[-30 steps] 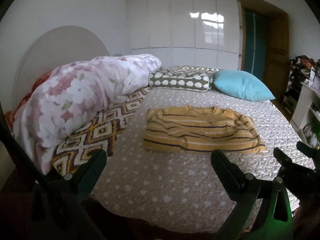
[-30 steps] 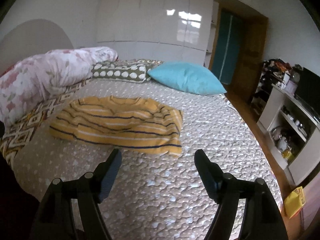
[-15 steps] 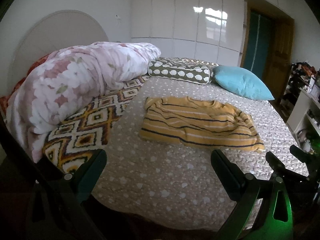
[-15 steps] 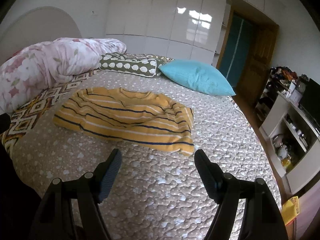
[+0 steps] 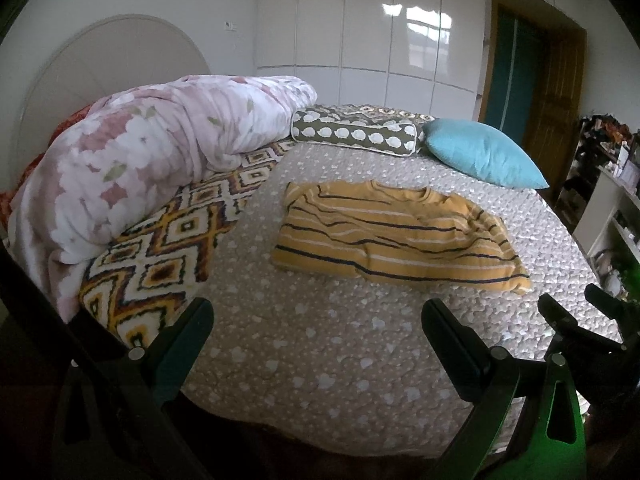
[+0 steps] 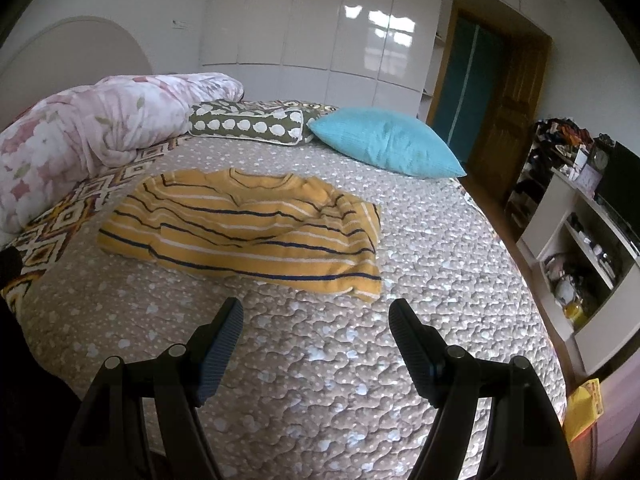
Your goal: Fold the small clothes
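Left wrist view: little changed over the last second beyond a slight tilt of the camera, with more headboard and wardrobe showing than a second ago. Left gripper [image 5: 316, 322] spread wide, nothing between the jaws, hovering over the near part of the quilted bedspread [image 5: 320, 344]. Striped yellow shirt [image 5: 394, 236] lying near the middle of the bed, collar away from the camera, body fairly flat, right side rumpled into a ridge of loose folds. Well apart from the gripper, untouched. Floral duvet [image 5: 160, 160] heaped at left over a diamond-patterned blanket [image 5: 168, 248]; patterned pillow [image 5: 356, 136] and blue pillow [image 5: 480, 154] beyond the shirt. Tips of the right gripper [image 5: 580, 308] at the right edge, likewise spread.

Right wrist view: same small drift, no contact made. Right gripper [image 6: 316, 320] open wide, empty, short of the shirt's near hem [image 6: 320, 276]. Near right corner of the shirt closest to the jaws.

Meaning for the task, as a judgement: folding not begun; both grippers poised to approach, rumpled side likely needing smoothing first.

Containers: white shelf unit [image 6: 580, 248] at right, compartments cluttered with small items too small to name.
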The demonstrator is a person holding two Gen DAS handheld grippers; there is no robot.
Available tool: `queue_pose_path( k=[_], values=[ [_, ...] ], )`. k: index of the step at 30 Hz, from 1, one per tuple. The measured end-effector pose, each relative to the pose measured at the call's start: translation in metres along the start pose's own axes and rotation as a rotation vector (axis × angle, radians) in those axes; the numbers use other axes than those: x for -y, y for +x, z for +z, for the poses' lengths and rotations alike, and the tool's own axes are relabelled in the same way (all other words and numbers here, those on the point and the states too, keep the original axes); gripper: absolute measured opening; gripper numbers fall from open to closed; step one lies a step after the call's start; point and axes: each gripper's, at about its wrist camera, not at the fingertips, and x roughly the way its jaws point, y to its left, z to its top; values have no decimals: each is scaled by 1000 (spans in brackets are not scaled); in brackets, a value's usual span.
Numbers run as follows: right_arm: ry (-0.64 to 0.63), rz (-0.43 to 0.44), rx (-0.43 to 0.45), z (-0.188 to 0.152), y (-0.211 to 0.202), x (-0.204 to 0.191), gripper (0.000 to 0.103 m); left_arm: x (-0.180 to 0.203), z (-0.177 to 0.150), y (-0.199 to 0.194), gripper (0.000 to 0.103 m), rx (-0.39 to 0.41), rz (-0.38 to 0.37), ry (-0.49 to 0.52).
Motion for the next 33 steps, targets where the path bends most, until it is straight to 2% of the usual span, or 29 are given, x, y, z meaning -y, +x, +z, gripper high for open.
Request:
queue_pose_path(
  k=[33],
  values=[
    [4,-1,-13,-3,4,1,81,-3,-3,9,103,-18,-14,15]
  ],
)
